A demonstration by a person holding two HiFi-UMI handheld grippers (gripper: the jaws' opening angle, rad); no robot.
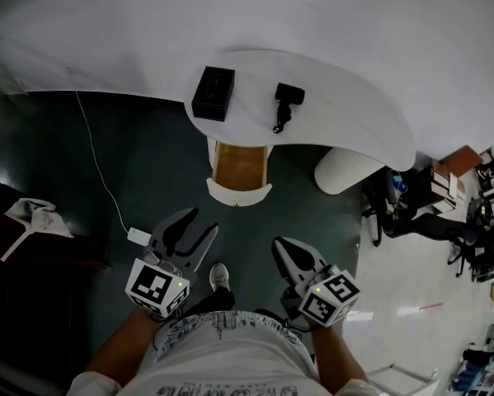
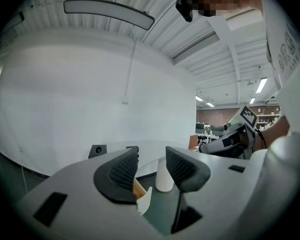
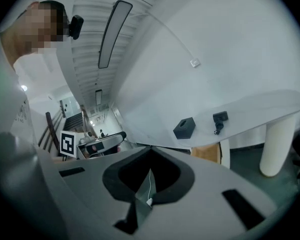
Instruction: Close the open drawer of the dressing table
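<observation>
open drawer (image 1: 240, 167) jutting from under the counter (image 1: 345, 115) front edge. left tongs (image 1: 204, 221) apart, empty; right tongs (image 1: 281, 246) pressed together; both well short of the counter. risks skewing and jamming under an off-centre shove on that curved front.

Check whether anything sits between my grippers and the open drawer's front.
Nothing visible does. Only bare dark floor lies between the left gripper, the right gripper and the drawer. The white cable runs off to the left, clear of that path.
</observation>
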